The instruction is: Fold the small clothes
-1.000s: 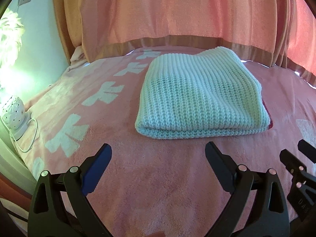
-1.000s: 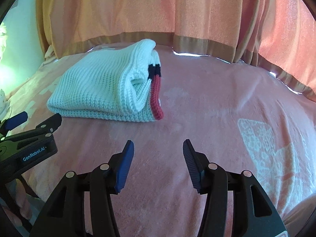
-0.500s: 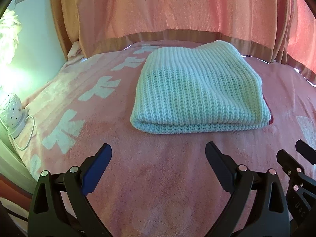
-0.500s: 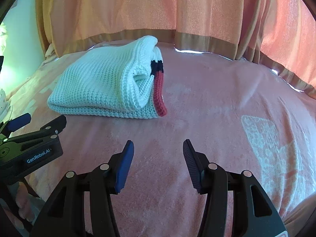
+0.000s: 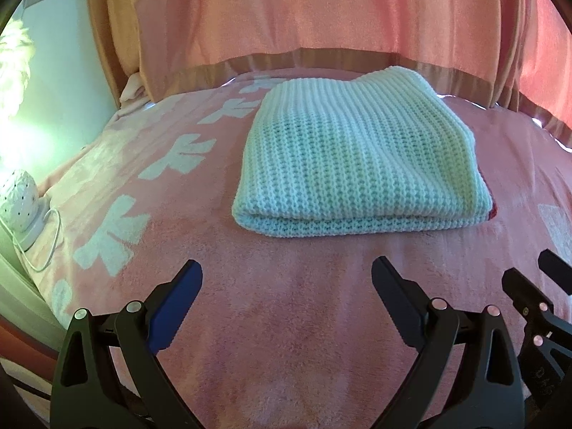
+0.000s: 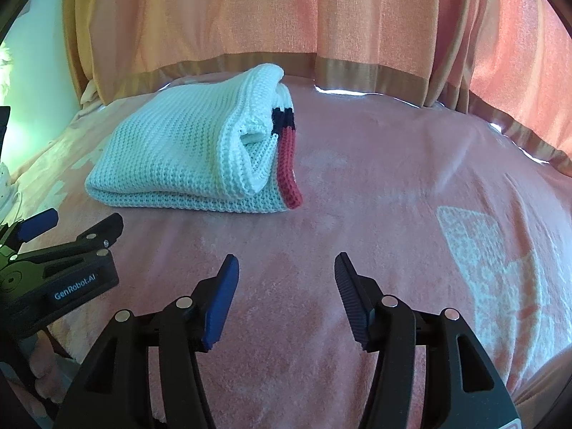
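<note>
A white knitted sweater point(image 5: 357, 157) lies folded into a flat rectangle on the pink blanket point(image 5: 286, 339). From the right wrist view the folded sweater point(image 6: 186, 164) shows a red and dark striped hem along its right edge. My left gripper point(image 5: 286, 275) hangs open just short of the sweater's near fold, nothing between its fingers. My right gripper point(image 6: 286, 268) hovers over bare blanket to the right of and nearer than the sweater; its jaws are opening and hold nothing. The left gripper's body point(image 6: 57, 279) shows at the left of the right wrist view.
Pink curtains point(image 5: 321, 18) with a brown band hang behind the bed. A white dotted lamp point(image 5: 18, 196) with a cord sits at the bed's left edge. White patterns mark the blanket's left side point(image 5: 107, 236) and right side point(image 6: 500, 268).
The left view has shifted slightly, so the sweater sits a little more to the left in it. The right gripper's jaws stand slightly wider. Nothing was taken hold of.
</note>
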A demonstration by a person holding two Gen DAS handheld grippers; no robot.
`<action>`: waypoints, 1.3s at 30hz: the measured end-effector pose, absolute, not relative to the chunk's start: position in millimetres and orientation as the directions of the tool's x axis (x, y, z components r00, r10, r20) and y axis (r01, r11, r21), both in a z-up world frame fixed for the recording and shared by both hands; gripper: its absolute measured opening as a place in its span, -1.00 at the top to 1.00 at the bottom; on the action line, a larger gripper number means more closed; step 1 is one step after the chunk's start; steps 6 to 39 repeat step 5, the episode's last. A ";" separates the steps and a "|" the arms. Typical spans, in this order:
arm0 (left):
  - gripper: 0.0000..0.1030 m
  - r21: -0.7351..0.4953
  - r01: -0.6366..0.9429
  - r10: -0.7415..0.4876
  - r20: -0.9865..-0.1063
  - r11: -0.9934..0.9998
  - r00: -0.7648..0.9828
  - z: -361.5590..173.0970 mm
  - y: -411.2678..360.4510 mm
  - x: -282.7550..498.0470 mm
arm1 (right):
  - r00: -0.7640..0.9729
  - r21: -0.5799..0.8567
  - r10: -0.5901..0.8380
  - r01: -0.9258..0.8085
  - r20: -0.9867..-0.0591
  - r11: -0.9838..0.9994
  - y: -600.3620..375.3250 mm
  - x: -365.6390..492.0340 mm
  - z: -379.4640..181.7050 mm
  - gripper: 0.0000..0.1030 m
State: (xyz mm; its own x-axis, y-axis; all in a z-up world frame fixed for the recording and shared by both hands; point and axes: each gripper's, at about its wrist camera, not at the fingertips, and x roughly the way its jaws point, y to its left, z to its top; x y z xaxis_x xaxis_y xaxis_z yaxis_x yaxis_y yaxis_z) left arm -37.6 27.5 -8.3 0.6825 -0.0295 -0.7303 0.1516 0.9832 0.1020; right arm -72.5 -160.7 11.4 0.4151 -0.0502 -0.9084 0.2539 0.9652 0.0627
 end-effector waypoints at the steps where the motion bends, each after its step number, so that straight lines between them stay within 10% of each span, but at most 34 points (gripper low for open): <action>1: -0.81 0.098 0.149 -0.030 -0.731 0.984 0.682 -8.1 28.6 -36.9 | 0.416 0.062 -0.051 0.255 -0.908 0.965 -160.0 -73.2 11.7 -0.06; 39: -0.81 0.106 0.155 -0.030 -0.726 0.982 0.688 -7.6 26.0 -37.6 | 0.416 0.063 -0.050 0.253 -0.908 0.965 -160.9 -73.3 11.5 -0.06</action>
